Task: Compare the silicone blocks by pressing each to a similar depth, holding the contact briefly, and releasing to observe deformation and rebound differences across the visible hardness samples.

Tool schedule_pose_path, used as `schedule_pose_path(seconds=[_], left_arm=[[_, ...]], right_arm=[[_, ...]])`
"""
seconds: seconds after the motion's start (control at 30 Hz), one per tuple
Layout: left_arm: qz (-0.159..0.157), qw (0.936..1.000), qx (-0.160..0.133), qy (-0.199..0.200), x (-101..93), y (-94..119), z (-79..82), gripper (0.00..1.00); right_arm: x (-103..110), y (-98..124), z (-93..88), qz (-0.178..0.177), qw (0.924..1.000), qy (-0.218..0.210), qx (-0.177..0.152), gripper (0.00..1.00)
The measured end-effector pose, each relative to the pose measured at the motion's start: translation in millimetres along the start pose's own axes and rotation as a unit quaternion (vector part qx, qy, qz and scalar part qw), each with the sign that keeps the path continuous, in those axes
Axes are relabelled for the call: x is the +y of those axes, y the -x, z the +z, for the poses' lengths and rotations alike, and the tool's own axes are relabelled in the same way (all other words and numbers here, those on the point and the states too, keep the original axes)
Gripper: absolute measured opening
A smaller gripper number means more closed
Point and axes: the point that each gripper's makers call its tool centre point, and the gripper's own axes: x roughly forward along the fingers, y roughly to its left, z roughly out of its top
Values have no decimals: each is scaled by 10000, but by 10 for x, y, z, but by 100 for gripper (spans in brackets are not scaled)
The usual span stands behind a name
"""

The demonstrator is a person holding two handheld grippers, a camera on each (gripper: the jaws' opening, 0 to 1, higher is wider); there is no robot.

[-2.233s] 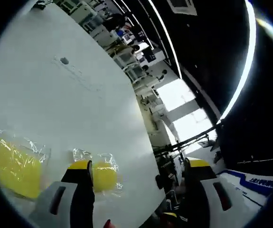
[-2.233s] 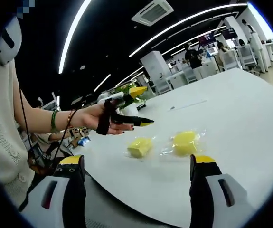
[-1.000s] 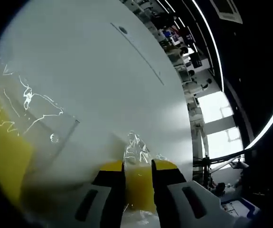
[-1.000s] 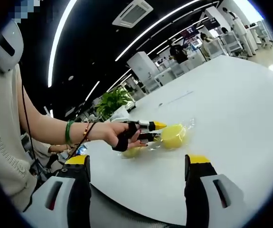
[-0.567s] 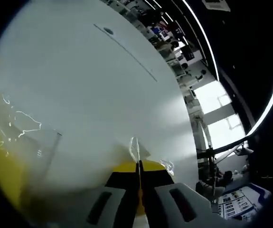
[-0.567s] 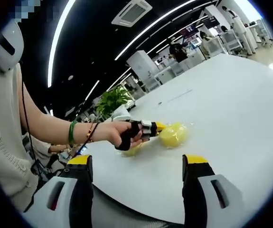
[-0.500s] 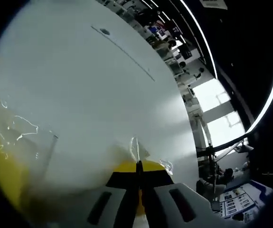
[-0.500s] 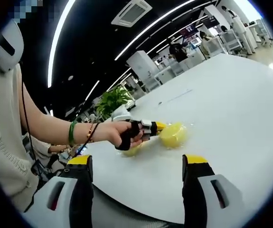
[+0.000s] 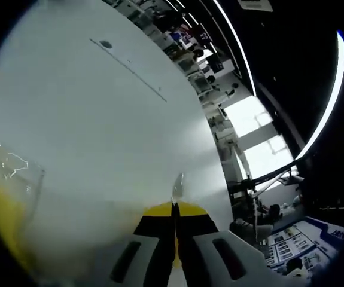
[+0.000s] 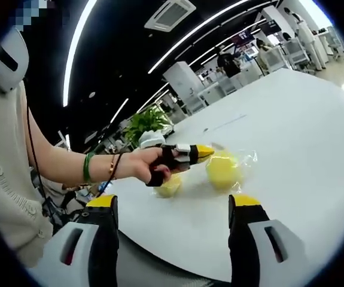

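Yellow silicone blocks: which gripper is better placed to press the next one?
Left. The left gripper is at the round block, jaws shut on its clear wrap, with the second block just beneath. The right gripper hangs open at the table edge.

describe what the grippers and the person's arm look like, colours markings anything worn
Both grippers share a design: pale grey bodies with dark slots, black jaws, yellow tips. The right gripper shows this with its jaws rising wide apart; the left gripper has its yellow tips pressed together. The person's hand wears a black strap, with a green bangle and thin bracelet at the wrist, and a cream knitted sleeveless top.
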Motion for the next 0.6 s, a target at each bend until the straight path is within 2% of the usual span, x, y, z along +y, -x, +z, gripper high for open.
schedule_pose_path(seconds=[0.1,0.2,0.37,0.4,0.43,0.47,0.5,0.53,0.6], left_arm=[[-95,9999,46,-126,-102,28,-10,0],[-313,9984,156,-455,-280,89,-43,0],[-572,9966,255,-530,-498,198,-94,0],[-700,9949,332,-648,-577,235,-125,0],[-738,9930,359,-845,-608,262,-139,0],[-704,9931,332,-876,-631,285,-142,0],[-880,9906,440,-948,-717,323,-188,0],[-825,9902,390,-1060,-725,342,-179,0],[-922,9845,452,-1422,-805,407,-213,0]], right_arm=[[15,29,20,-35,10000,37,-6,70],[45,65,45,-61,9999,107,-38,70],[121,104,71,-77,9998,185,-82,70],[136,111,74,-79,9997,211,-83,70],[155,120,77,-72,9997,238,-87,70],[171,129,82,-73,9996,255,-92,70],[198,145,92,-73,9995,287,-110,70],[211,154,96,-71,9994,304,-116,70],[250,183,103,-91,9992,371,-121,70]])
